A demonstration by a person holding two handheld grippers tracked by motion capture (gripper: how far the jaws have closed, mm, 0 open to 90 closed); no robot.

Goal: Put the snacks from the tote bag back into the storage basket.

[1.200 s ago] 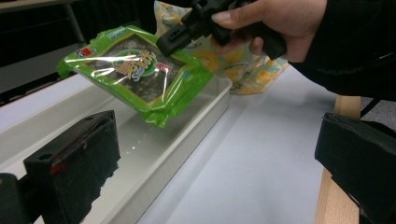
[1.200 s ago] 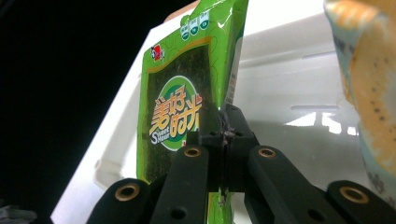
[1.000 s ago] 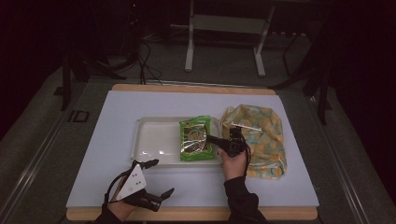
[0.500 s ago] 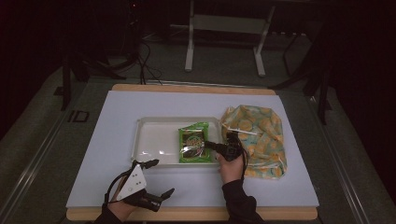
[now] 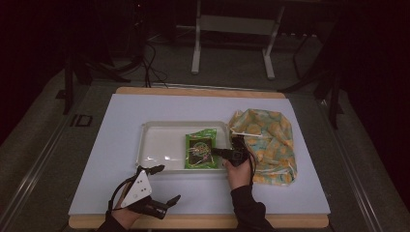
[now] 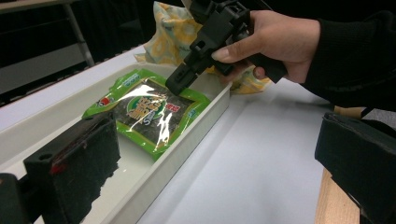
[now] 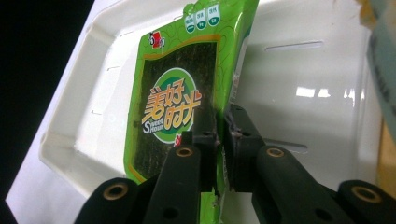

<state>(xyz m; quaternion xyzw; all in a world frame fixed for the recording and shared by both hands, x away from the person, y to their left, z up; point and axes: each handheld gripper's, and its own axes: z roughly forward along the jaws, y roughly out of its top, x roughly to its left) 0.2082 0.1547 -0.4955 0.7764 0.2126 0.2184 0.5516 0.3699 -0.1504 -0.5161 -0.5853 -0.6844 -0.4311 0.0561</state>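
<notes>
Right gripper (image 5: 223, 152) pinching seaweed packet (image 5: 200, 151), white mat (image 5: 121, 130), seemingly dark room

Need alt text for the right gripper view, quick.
The right gripper is shut on the edge of a green snack packet, held over a white tray. A patterned cloth bag's corner shows at the right.

A glossy plastic packet (image 7: 177, 98) lies in a shiny white plastic tray (image 5: 159, 145), beside patterned cloth (image 5: 270, 140) on a matt worktop (image 5: 121, 121).
</notes>
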